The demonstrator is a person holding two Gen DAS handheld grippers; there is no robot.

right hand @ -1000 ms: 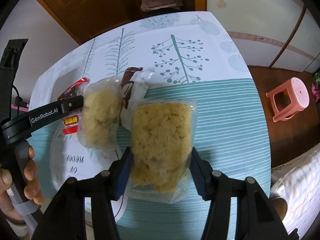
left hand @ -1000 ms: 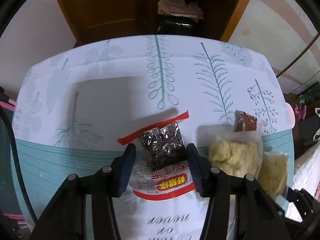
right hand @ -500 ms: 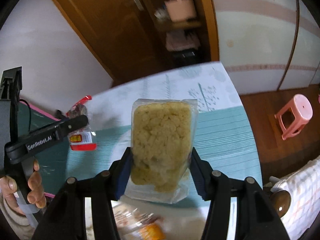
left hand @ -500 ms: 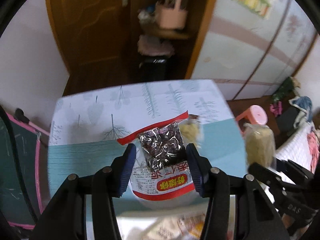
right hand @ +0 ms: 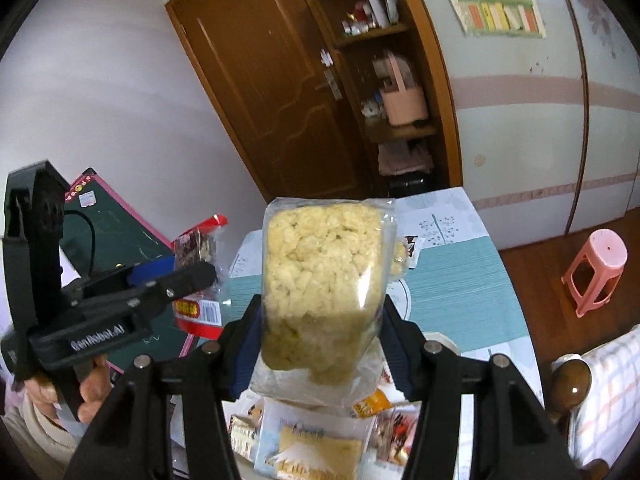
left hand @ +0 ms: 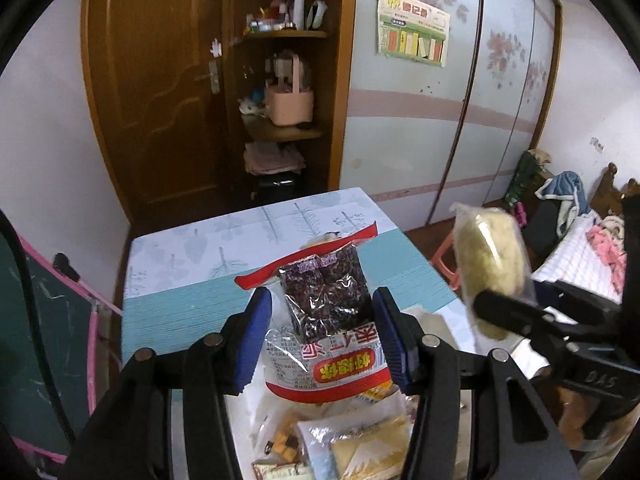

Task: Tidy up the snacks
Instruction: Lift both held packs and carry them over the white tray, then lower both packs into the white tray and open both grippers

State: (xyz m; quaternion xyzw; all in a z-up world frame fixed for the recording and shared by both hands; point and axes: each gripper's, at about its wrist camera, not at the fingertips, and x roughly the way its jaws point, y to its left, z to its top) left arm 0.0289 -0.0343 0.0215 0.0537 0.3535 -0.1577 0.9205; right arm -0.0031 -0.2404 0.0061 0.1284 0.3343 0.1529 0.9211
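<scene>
Left gripper: I pinched the date bag, lifted off the table.
Right gripper: pinched the puff bag, also raised; both ready for sorting.

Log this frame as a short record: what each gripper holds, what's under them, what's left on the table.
left gripper: shut on red-trimmed bag of dark snacks, lifted off the table
right gripper: shut on clear bag of pale yellow puffed snacks, held upright in the air
below grippers: pile of assorted snack packs
table: one pale snack bag at the far side
side of table: pink stool on the floor
</scene>
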